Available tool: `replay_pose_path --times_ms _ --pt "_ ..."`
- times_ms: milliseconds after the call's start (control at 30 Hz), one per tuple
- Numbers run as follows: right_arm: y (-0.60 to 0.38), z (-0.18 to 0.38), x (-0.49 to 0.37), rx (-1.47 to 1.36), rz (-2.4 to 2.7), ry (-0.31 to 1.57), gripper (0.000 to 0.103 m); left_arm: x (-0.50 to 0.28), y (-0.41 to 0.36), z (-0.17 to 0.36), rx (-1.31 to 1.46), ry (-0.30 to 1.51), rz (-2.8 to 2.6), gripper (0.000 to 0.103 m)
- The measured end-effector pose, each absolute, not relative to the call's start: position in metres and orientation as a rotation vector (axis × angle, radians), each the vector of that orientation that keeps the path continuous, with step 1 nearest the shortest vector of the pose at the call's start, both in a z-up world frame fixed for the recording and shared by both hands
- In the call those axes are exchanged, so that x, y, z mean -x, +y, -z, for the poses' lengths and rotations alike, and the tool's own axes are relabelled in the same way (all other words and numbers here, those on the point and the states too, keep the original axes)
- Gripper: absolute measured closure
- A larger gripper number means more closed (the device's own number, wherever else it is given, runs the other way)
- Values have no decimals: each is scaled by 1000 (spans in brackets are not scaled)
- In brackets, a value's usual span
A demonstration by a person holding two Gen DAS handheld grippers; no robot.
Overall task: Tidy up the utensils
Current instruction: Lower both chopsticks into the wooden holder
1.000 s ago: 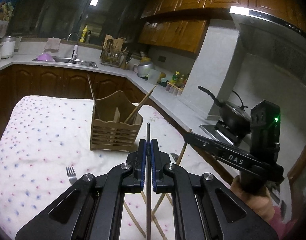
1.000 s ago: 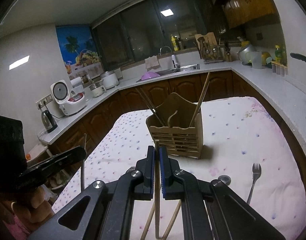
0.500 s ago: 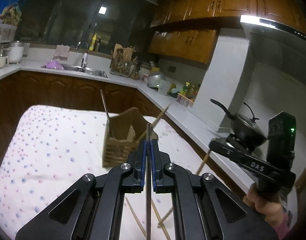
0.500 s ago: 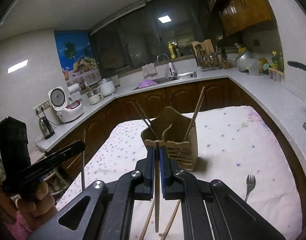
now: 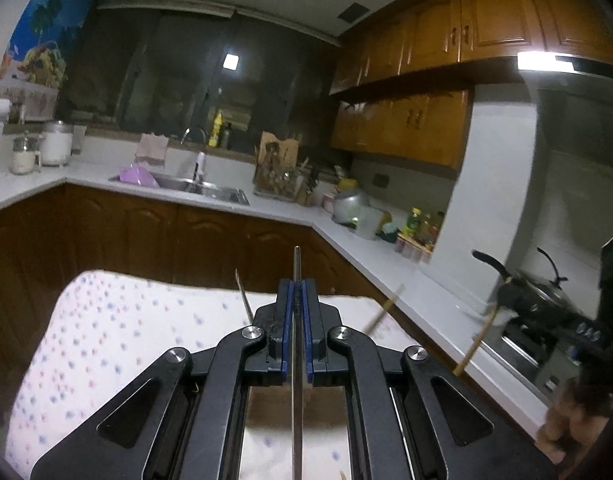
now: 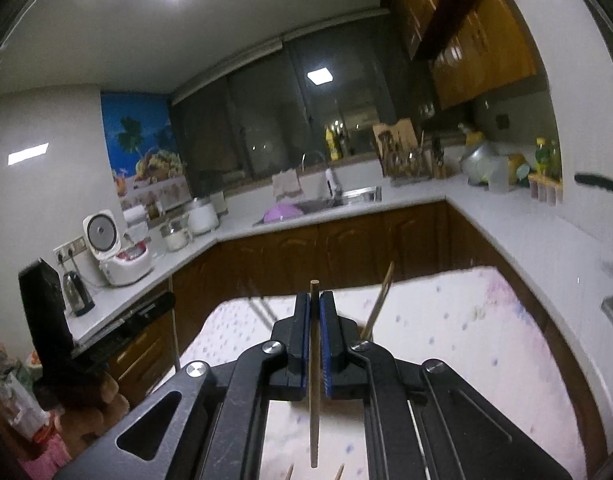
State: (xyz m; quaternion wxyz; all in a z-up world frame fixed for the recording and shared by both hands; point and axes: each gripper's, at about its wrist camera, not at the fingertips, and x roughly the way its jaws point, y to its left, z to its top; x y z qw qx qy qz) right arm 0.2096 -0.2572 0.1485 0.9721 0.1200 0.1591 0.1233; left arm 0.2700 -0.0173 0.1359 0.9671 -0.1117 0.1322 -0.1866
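My left gripper [image 5: 296, 285] is shut on a thin dark metal chopstick [image 5: 296, 360] that runs lengthwise between its blue pads. My right gripper [image 6: 314, 297] is shut on a wooden chopstick [image 6: 314, 380] the same way. Both hang above the dotted tablecloth [image 5: 106, 340]. The wooden utensil holder [image 5: 294, 404] is almost hidden behind my left gripper. Out of it stick a dark chopstick [image 5: 242, 296] and a wooden one [image 5: 382, 314]. The right gripper [image 5: 502, 294] shows blurred at the right of the left wrist view. The left gripper [image 6: 166, 303] shows at the left of the right wrist view.
A white counter [image 6: 526, 232] runs round the room with a sink [image 5: 202, 188], a knife rack [image 5: 276, 172], jars and bottles. A rice cooker [image 6: 114, 252] and kettle [image 6: 76, 294] stand at the left. A black wok [image 5: 538, 292] sits on the stove.
Both grippers have risen and tipped upward with their chopsticks. The holder has slid down behind the fingers, and the forks on the cloth have left the views.
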Motion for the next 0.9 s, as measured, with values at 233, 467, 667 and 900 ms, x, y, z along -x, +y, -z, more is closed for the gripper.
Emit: replay_pose_path --times_ms 233,467,667,900 --pt "-264 -177 -240 -230 -228 251 98 -313 -34 -153 186 198 324 100" --pt "-273 -183 -278 -237 -215 237 98 -360 -45 -155 204 161 274 100" --pt "-278 -178 -304 -248 -209 239 98 -390 -52 -150 215 145 233 100" --pt "-280 -161 -319 -253 -214 260 98 -399 -59 -129 203 142 205 100"
